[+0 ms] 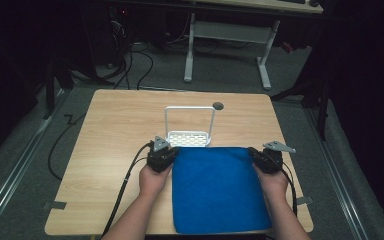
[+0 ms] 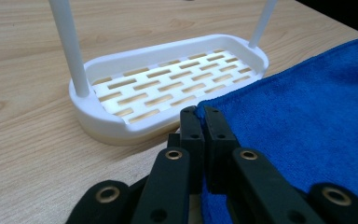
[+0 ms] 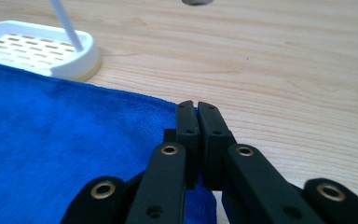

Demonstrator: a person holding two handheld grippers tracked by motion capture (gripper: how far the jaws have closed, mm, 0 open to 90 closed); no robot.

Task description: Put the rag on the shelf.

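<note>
The blue cloth (image 1: 219,189) lies flat on the wooden bench (image 1: 115,125), in the near-right part of the top, its near edge reaching the bench edge at 6 o'clock. The left tool (image 1: 170,152) is clamped on the cloth's far-left corner, at about 10 o'clock of the cloth; in the left gripper view the jaws stand nearly together with the hemmed corner pinched between them. The right tool (image 1: 256,154) is clamped likewise on the far-right corner, at about 2 o'clock; the right gripper view shows the cloth edge running in between the pressed-together jaws. Gripping both far corners at once suggests the cloth is to be lifted or folded as one sheet, kept taut between the hands.

The cloth is soft, napped microfibre with a stitched hem. At 12 o'clock of the cloth, touching or just beside its far edge, stands a white plastic rack (image 1: 188,138): an oval slotted tray carrying a tall, thin hoop handle. The bench has a smooth, pale wood-grain surface.
</note>
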